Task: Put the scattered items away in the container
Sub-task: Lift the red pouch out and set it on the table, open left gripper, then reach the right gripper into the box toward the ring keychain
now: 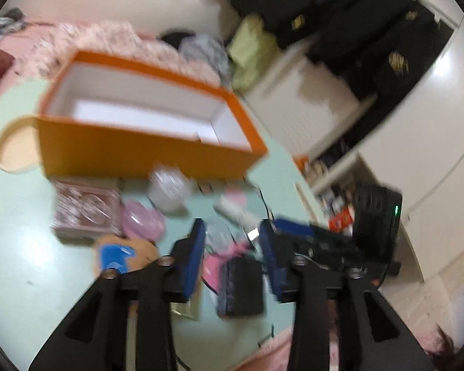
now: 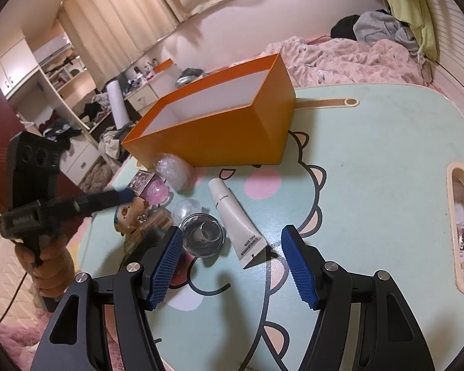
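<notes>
An orange box with a bare white inside stands on the mint-green table. Scattered in front of it are a white tube, a clear round jar, a bubble-wrap ball, a pink round case and a small teddy bear. My left gripper hovers open over this clutter, above a black item, holding nothing. My right gripper is open just short of the tube.
A patterned small box lies by the pink case. The table has a cut-out handle slot at the right. A bed with a pink blanket lies behind the table. A hand holds the left gripper's grip.
</notes>
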